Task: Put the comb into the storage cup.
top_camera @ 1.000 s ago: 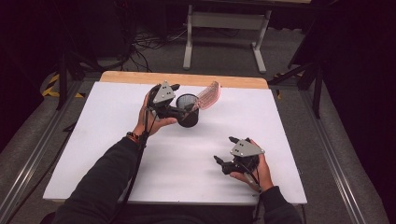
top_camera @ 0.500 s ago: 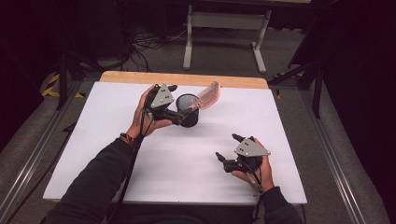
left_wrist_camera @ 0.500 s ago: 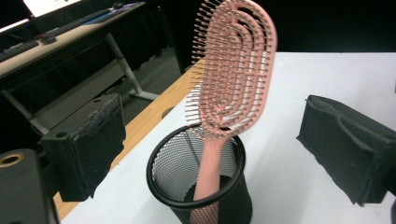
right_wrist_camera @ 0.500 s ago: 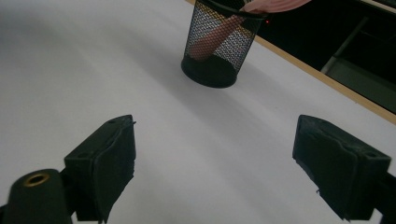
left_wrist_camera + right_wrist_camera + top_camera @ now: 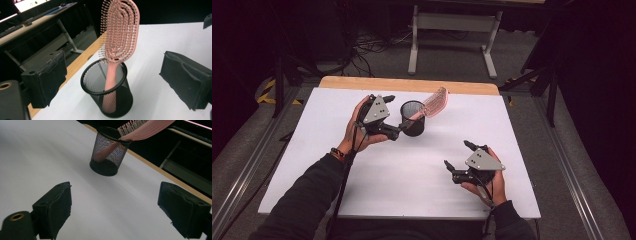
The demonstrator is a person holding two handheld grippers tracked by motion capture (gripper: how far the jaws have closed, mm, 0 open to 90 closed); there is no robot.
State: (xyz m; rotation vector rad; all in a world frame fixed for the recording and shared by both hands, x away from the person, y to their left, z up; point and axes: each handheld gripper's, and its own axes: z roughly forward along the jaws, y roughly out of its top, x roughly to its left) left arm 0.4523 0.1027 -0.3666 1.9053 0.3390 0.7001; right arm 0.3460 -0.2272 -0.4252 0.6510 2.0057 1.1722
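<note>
So here we've got a black wire-mesh cylindrical pen cup (image 5: 413, 118) standing upright on the white counter (image 5: 337, 165), toward the far side and a bit left of the middle. A pink plastic paddle hairbrush (image 5: 435, 100) sits in it handle-down, and its bristled head leans out over the rim, up and to the right in the high view.

Our left gripper (image 5: 396, 116) is released, jaws spread wide. It sits just left of the cup in the high view. In the left gripper view the cup (image 5: 107, 92) sits between the two black jaws with clear space on both sides, so nothing is pinched, and the brush (image 5: 119, 37) rises tilted above the rim.

Our right gripper (image 5: 458, 156) is near the front right part of the counter, well apart from the cup. Its jaws have just been opening and stand apart with only bare counter between them. The right gripper view looks across at the cup (image 5: 109, 151) farther off.
</note>
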